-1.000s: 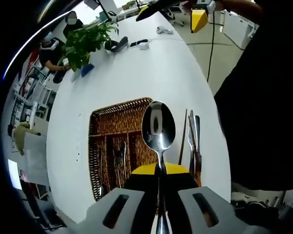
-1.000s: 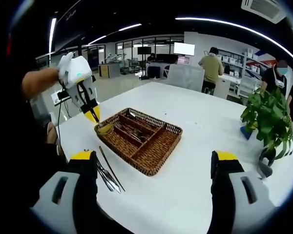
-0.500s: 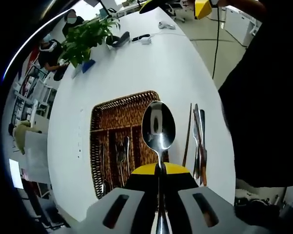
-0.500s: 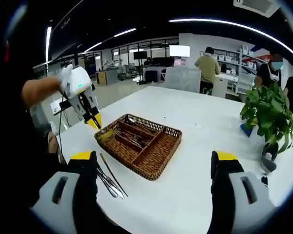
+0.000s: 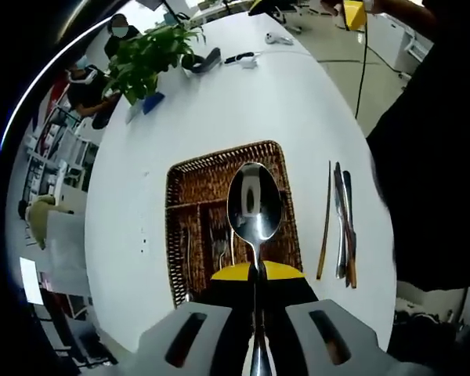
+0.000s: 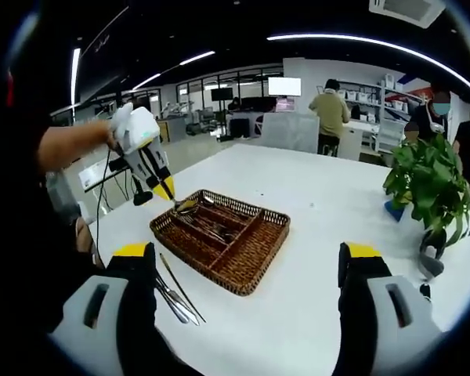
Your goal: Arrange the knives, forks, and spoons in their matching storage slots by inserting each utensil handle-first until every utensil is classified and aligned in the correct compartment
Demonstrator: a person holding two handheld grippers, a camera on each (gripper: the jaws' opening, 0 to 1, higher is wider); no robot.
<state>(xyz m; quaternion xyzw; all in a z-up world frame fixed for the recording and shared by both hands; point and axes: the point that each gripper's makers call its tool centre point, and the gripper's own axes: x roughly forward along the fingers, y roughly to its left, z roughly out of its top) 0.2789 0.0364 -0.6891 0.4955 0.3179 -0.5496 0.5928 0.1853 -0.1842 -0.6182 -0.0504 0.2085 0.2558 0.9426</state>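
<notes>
From the left gripper view we look down from high above the tabletop [image 5: 243, 110]. Our own left claw [image 5: 255, 274] rises from the bottom, with a spoon [image 5: 254, 205] very near the lens. Past it lies the basket [image 5: 189, 176], farther down. From the right gripper view we look across the tabletop [image 6: 321, 211] from low and from the side, toward the far room. Here the basket [image 6: 251, 262] sits in the middle, not very near. Both views share the basket, the loose cutlery [image 5: 341, 223] beside it [image 6: 175, 288], and the green plant [image 5: 145, 63] at the tabletop's far edge [image 6: 427, 184]. The right gripper view also sees the left claw [image 6: 172, 196] above the basket.
</notes>
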